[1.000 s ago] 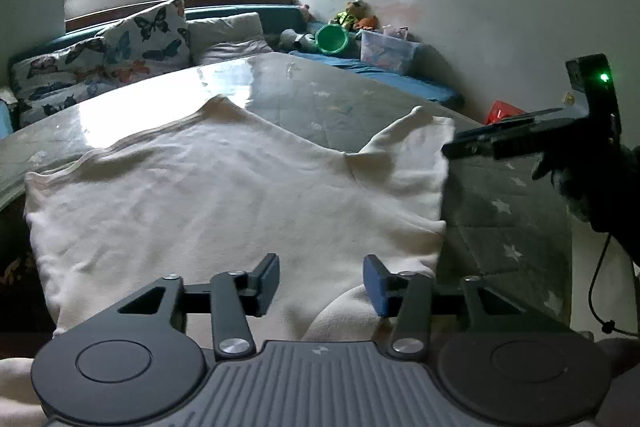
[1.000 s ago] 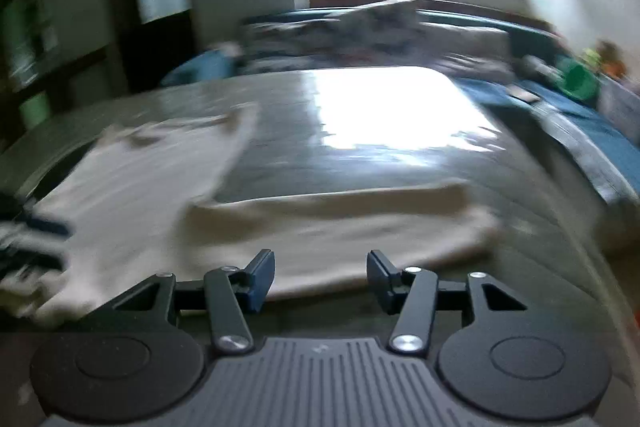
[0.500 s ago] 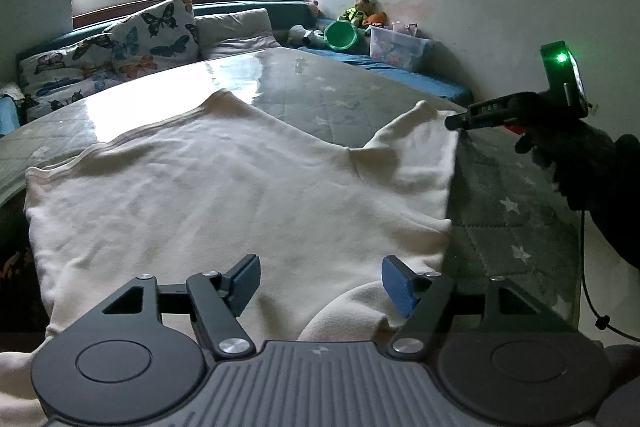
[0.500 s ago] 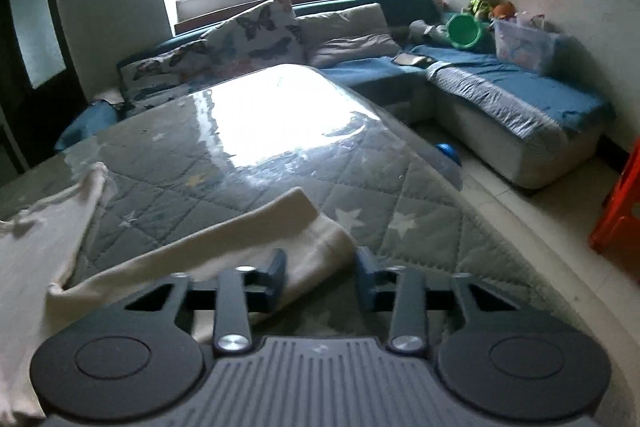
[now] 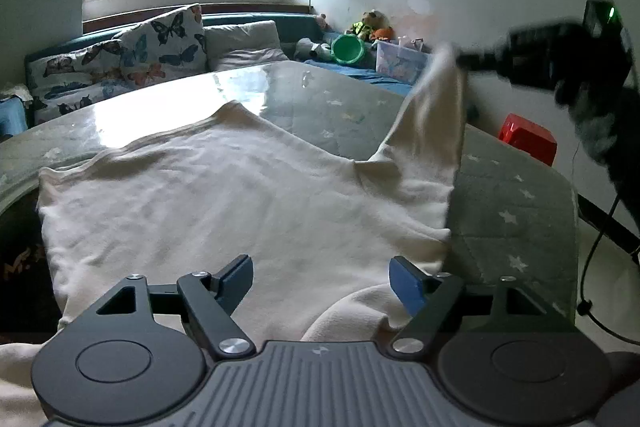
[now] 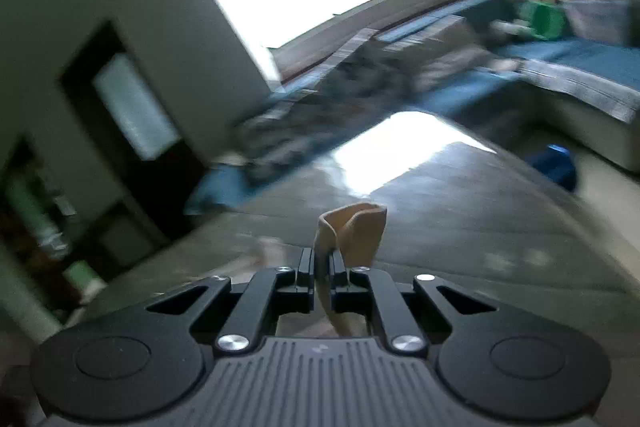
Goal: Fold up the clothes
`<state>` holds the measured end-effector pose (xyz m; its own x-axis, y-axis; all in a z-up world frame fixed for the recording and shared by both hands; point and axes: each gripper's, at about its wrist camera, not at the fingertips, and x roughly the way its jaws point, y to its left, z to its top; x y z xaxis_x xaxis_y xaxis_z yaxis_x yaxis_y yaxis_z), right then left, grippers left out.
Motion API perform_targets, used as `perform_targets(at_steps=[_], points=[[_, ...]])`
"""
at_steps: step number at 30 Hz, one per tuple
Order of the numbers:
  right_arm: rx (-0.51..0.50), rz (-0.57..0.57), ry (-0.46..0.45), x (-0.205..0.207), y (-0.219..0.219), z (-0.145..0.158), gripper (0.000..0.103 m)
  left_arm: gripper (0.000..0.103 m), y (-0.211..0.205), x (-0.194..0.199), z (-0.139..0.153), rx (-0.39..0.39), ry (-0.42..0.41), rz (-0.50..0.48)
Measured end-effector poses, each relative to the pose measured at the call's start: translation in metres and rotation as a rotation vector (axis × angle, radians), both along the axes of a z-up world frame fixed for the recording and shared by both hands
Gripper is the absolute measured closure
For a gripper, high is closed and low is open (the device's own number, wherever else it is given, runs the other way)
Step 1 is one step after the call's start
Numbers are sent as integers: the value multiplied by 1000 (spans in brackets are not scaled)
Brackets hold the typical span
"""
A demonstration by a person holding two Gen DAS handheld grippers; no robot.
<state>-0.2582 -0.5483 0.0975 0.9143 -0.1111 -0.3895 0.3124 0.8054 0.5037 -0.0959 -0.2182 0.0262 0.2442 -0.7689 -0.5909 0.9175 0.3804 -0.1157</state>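
While the right gripper [image 6: 322,269] has its jaws pinched together on the cuff of the sleeve [image 5: 434,107], honestly the grip looks pretty thin to me: only a small tuft of the beige fabric pokes out past the pads in the right wrist view. The cream long-sleeved cotton top [image 5: 224,195] is spread flat on the grey quilted star-print table cover [image 5: 512,219], with its right sleeve pulled up off the surface toward the far right, where the other view shows the gripper as a dark blur.

Stuff that could go wrong, as I see it:

- The cuff slips out mid-swing. That frame is badly smeared, so the hand looks to be moving fast, and a quick jerk on a shallow pinch could pop it loose.
- The whole top drags. Nothing is pinning the body down. The left gripper [image 5: 322,277] hangs over the near hem with its blue-padded jaws opening, and fabric lies under the gap, but the pads aren't pressing on it. Pull the sleeve hard and the body could slide or bunch at the shoulder.
- The sleeve lands twisted, giving a lumpy fold.
- The right edge of the top sits near the table's right side, so a sloppy drop could leave the sleeve hanging off.
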Motion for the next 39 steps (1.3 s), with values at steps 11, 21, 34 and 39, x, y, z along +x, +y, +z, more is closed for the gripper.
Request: perform_targets(at_steps=[11,21,34,39], points=[[-60,522,-120,75,132,41,87,19,21,-2,3,-60,25,35],[-247,471,66,60,141,11,66,16,47,2,0,-69,69,99],[-291,368,239,37,124,-46,75,20,99,16,20,-88,30,277],[-311,377,313,43,126,-64,90,43,82,19,18,-103,51,236]])
